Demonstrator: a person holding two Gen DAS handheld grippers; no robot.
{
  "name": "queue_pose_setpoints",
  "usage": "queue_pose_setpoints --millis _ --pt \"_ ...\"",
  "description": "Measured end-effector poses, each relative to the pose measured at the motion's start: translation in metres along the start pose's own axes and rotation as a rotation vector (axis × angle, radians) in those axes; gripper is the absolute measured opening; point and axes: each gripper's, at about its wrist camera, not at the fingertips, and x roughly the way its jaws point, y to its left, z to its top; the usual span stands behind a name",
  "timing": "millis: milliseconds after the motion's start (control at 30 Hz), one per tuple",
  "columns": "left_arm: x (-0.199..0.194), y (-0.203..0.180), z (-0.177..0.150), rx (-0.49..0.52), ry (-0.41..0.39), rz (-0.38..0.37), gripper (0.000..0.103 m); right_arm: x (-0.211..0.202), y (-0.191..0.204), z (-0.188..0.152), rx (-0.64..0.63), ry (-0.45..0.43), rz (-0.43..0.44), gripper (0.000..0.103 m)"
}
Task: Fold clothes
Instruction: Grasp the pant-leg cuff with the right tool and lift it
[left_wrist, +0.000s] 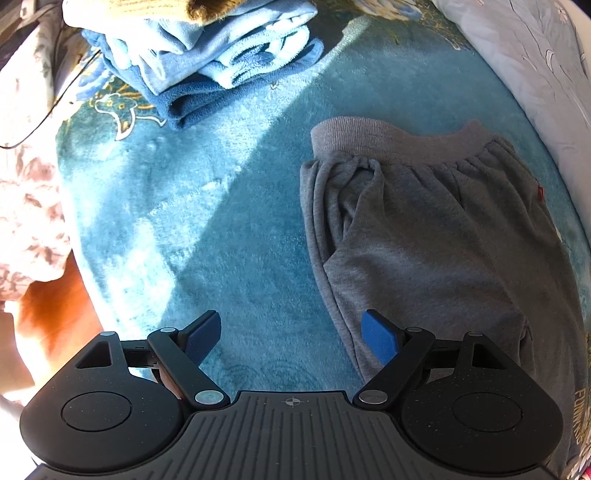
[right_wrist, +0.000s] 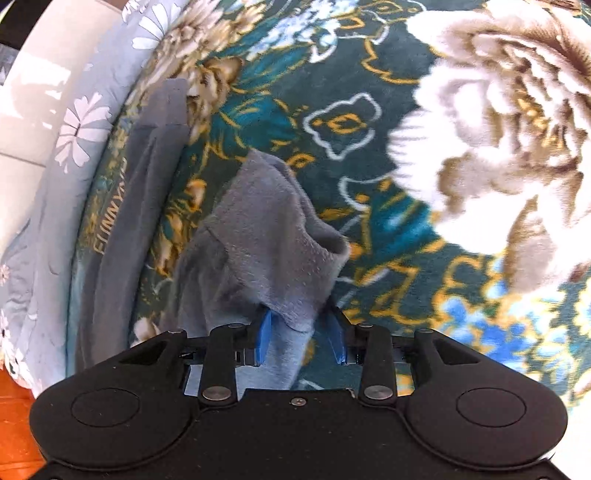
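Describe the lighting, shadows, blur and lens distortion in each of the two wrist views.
Left wrist view: hard sunlight streaks diagonally over the teal blanket, a shadow band beside it; the grey trousers lie shaded; sharp throughout; fisheye bends the edges. Right wrist view: the big pale flower print is overexposed and soft, the grey trouser leg more evenly lit, and the edges bow strongly.

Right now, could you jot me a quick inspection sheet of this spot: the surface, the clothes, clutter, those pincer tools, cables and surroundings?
Surface: teal floral blanket, partly sunlit.
Job's things: grey sweatpants lying flat, waistband away from the camera; one grey pant leg lifted and bunched.
Clutter: blue folded towels stacked at the far edge.
Grippers: left gripper open, empty, above the blanket; right gripper has the pant leg between its jaws, grip unclear.
Cables: thin black cable at the left edge.
Surroundings: pale floral bedding; orange floor.
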Motion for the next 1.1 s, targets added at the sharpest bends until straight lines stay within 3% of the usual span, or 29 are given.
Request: queue_pose_setpoints --millis 100,167,233,333,500,633,900,1100 --pt "0.0 -0.003 -0.001 0.008 0.005 -0.005 0.082 0.005 0.005 -0.001 -0.012 -0.007 -0.024 0.036" --pt "0.0 -0.004 -0.001 0.011 0.004 -0.011 0.082 0.005 0.007 0.001 -0.01 -0.01 -0.022 0.028" --pt "0.0 -0.006 -0.001 0.013 0.005 -0.015 0.082 0.006 0.009 0.002 -0.008 -0.013 -0.02 0.011" --pt "0.0 -0.006 0.0 0.013 0.005 -0.021 0.082 0.0 0.013 0.003 -0.003 -0.031 -0.008 0.008" --pt "0.0 0.002 0.005 -0.005 0.0 -0.025 0.082 -0.049 0.005 0.009 0.053 -0.15 -0.016 0.006" --pt "0.007 0.006 0.004 -0.013 0.009 -0.034 0.083 -0.049 -0.015 0.007 0.057 -0.095 -0.084 0.006" --pt "0.019 0.001 0.003 -0.009 0.002 -0.122 0.083 -0.037 -0.007 0.008 0.001 -0.051 -0.106 0.007" --pt "0.038 -0.008 0.02 0.004 -0.004 -0.176 0.065 -0.037 -0.002 0.012 -0.028 -0.028 -0.123 0.008"
